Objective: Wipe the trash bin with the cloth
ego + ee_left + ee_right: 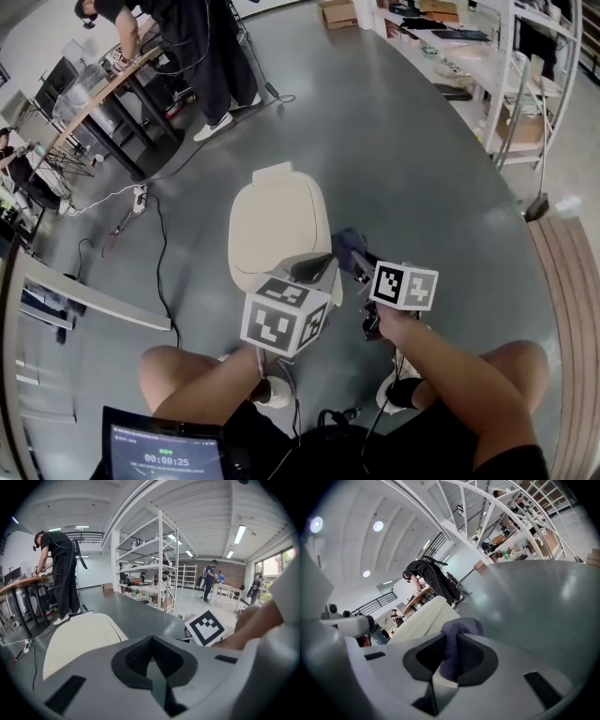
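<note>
The cream trash bin, lid closed, stands on the grey floor just ahead of the person's knees. My right gripper hovers at the bin's right side and is shut on a dark purple cloth, which bunches out past the jaws beside the lid's right edge. In the right gripper view the cloth fills the gap in the right gripper, with the bin behind it. My left gripper sits over the bin's near edge. Its jaws meet with nothing between them, above the lid.
A person stands at a cluttered table at the back left, with cables trailing over the floor towards me. White shelving lines the back right, wooden slats the right edge. A screen rests near my left knee.
</note>
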{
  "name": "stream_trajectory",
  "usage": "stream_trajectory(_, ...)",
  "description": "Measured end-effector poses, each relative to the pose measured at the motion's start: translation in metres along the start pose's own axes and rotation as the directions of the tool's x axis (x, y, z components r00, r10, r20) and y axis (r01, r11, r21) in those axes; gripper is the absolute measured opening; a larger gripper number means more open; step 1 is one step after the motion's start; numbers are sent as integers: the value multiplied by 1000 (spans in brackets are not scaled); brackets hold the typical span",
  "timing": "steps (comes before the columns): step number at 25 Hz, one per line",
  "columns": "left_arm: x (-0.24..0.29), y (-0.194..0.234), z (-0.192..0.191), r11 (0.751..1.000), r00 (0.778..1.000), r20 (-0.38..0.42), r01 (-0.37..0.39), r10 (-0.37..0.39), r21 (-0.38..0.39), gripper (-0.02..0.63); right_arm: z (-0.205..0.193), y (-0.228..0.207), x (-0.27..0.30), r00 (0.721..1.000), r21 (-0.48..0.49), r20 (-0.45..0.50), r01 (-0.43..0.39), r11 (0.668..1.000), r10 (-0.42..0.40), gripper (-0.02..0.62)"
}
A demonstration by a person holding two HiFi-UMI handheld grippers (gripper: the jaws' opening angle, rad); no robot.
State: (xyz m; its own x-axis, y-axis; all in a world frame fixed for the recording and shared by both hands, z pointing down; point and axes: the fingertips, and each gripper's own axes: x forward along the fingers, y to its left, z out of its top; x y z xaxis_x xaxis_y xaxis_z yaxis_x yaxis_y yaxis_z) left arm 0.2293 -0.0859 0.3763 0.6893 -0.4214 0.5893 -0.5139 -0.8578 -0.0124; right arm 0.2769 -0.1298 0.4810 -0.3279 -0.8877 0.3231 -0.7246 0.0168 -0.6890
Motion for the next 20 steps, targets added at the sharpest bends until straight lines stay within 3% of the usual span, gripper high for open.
stream_trajectory(5, 6, -4, -8, 1000, 1000, -15, 22, -23, -13, 2, -4, 8, 15, 997, 5, -21, -75, 997, 75, 69)
stream_trajectory(13, 11, -14, -44, 996, 993, -96, 63, -69, -64, 2, -30, -3, 33, 991, -16, -114, -72, 997, 69, 69)
stream_trajectory(20, 32, -11, -92, 998, 979, -192, 64, -69, -30, 2, -55, -23, 49, 983, -63, -182, -36, 997, 24, 69)
